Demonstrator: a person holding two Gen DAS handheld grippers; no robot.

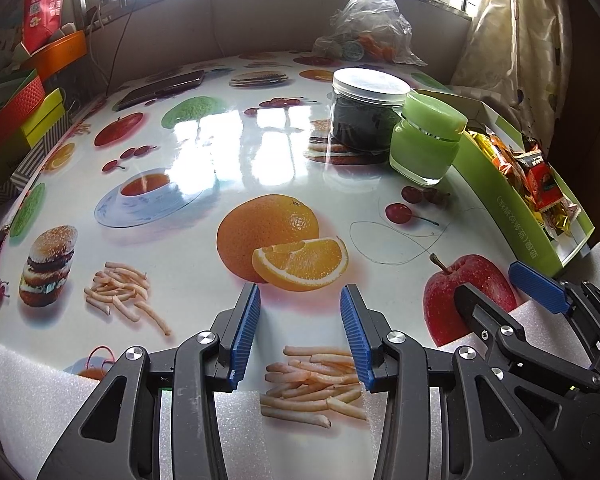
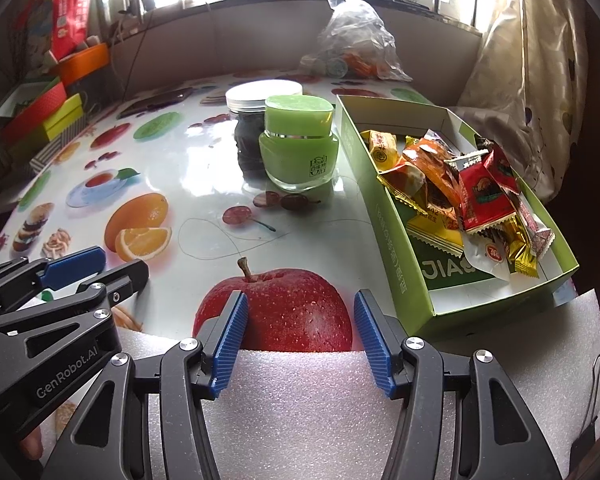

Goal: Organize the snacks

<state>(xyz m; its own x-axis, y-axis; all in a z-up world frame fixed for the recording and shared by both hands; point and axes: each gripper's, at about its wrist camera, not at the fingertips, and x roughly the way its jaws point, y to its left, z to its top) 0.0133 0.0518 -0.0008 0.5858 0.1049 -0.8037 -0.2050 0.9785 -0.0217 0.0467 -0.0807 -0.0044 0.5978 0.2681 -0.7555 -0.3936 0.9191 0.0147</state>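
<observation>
A green cardboard box (image 2: 384, 216) at the table's right edge holds several wrapped snacks (image 2: 464, 188) in red, orange and gold. In the left wrist view the same box (image 1: 496, 204) and snacks (image 1: 536, 178) sit at the far right. To the box's left stand a green jar (image 2: 298, 148) (image 1: 426, 140) and a clear jar with a white lid (image 2: 260, 96) (image 1: 370, 88). My right gripper (image 2: 300, 300) is open and empty over a printed apple near the front edge. Beside it on the left, my left gripper (image 1: 300, 300) is open and empty above printed fries.
The table (image 1: 204, 152) has a glossy fruit-print cover with white foam (image 2: 300, 400) along its front edge. A clear plastic bag (image 2: 352, 40) lies at the back. Coloured boxes (image 1: 20, 112) are stacked at the left, and a dark flat device (image 1: 164, 86) lies behind. A curtain (image 2: 540, 60) hangs at the right.
</observation>
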